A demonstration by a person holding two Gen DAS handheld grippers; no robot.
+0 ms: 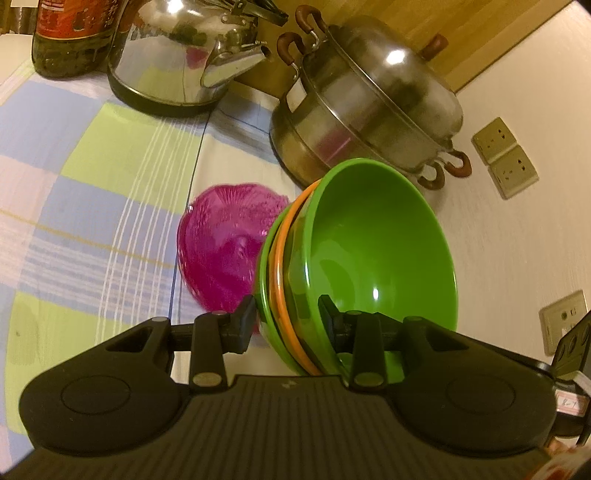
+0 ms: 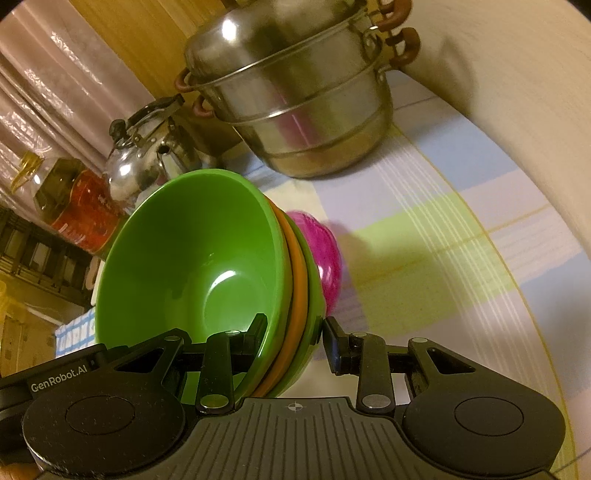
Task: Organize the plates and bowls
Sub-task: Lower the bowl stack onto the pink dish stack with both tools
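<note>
A nested stack of bowls, green [image 1: 376,251] on top, orange [image 1: 280,295] in the middle and green below, is held tilted above the checked tablecloth. My left gripper [image 1: 288,321] is shut on the stack's rims at one side. My right gripper [image 2: 295,338] is shut on the same stack [image 2: 199,258] from the opposite side; its orange rim [image 2: 299,295] shows between the green ones. A magenta bowl [image 1: 225,247] lies on the cloth just behind the stack, and shows in the right wrist view [image 2: 327,254].
A steel steamer pot with lid [image 1: 369,107] and a steel kettle [image 1: 184,62] stand at the back by the wall. A jar with a red label [image 1: 70,33] stands beside the kettle. Wall sockets [image 1: 506,158] are on the white wall.
</note>
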